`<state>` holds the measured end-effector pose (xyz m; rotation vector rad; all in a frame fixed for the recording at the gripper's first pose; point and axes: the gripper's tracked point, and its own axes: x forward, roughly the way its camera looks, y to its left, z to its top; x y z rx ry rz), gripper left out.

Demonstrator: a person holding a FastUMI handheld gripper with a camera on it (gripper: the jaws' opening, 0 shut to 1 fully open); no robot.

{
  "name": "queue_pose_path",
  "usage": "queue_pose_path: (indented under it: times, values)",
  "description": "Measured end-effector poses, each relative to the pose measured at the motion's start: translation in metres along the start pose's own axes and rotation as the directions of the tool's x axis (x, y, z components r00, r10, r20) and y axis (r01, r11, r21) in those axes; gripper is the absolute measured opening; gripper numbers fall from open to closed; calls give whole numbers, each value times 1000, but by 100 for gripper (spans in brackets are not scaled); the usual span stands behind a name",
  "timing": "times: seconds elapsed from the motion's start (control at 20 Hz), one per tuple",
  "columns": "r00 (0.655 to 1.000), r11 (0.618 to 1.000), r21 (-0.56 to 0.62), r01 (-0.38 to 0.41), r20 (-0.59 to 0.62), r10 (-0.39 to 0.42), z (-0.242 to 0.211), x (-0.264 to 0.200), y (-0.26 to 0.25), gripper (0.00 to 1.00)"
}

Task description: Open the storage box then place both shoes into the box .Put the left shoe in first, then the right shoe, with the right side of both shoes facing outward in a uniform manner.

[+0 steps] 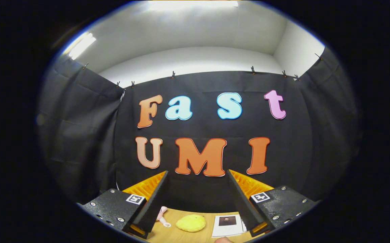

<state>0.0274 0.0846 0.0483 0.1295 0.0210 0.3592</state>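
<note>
Wooden table [184, 236], yellow plush [190, 223], pink toy [162, 216], printed card [228, 225]

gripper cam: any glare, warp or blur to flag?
Gripper view: ceiling lights blow out to white; fisheye bends the cloth wall and ceiling edges; the gripper, jaws open on nothing, is sharp; low between them the table, yellow toy and card are small but legible.

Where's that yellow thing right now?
The yellow thing lies on the wooden table, between the open tool's fingers, with a pink item left and a paper right.
</note>
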Motion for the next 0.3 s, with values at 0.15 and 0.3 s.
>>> queue_pose_path:
  times: [0.15, 0.3]
  values:
    - [1000, 1000, -9, 2, 6, -2, 1, -2, -2, 98]
    - [1000, 1000, -18, 10, 15, -10, 2, -2, -2, 98]
